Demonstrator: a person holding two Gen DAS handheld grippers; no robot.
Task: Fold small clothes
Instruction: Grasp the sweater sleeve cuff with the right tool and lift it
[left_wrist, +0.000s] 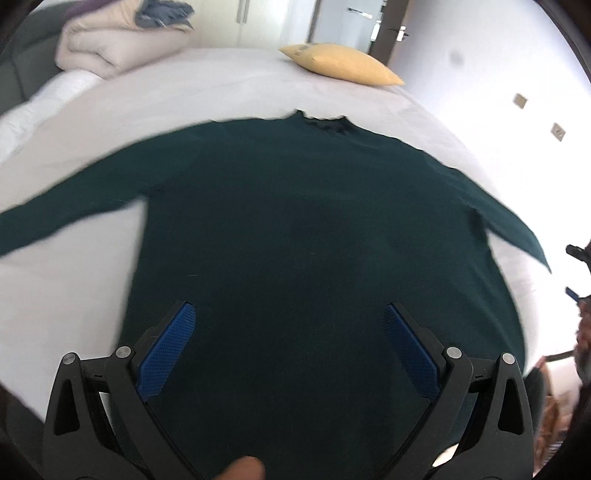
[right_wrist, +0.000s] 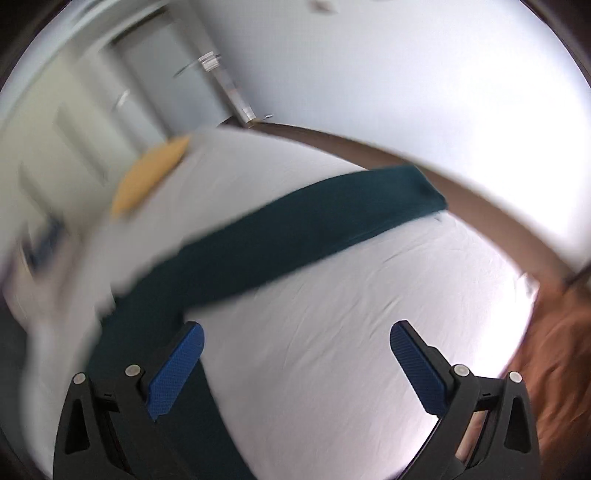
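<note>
We hold the left gripper (left_wrist: 290, 319) spread above the dark green long-sleeved top (left_wrist: 314, 229); the right gripper (right_wrist: 295, 338), also spread, should pinch the sleeve (right_wrist: 314, 218) ahead of it near the cuff

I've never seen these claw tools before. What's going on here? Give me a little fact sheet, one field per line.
Garment: dark green long-sleeved top, spread flat, sleeves out
Surface: white bed sheet
Left claw: open, over the top's lower body, holding nothing
Right claw: open, over bare sheet, near the right sleeve
Also on bed: yellow pillow, rolled beige duvet
Folding: not yet begun
</note>
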